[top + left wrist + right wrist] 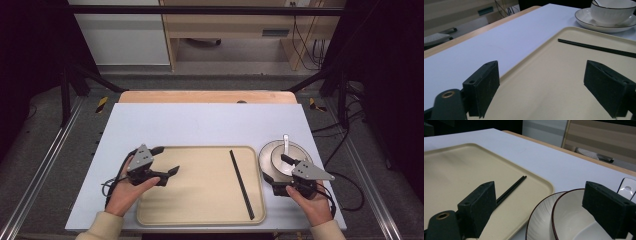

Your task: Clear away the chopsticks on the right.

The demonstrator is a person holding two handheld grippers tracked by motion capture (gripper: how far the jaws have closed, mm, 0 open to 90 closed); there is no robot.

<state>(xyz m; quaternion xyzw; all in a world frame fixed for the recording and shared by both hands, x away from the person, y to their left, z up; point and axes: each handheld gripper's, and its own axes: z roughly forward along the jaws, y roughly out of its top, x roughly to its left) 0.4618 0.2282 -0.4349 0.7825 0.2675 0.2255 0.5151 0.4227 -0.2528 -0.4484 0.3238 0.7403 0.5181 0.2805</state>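
Now we hold the left gripper (170,172) spread empty over the tray's (200,212) left edge, the right gripper (286,161) spread above the bowl (283,156) beside its right edge; centring the bowl's rim looks wise.

Grey floor (235,80) beyond the table, a pale wooden desk (230,25), dark frame posts (65,95) beside

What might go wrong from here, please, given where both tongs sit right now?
The right tongs hang open over the bowl, which sits loose on a plate with a spoon in it; a careless close could tip it. The chopsticks lie loose on the tray and could roll when the left tongs move.
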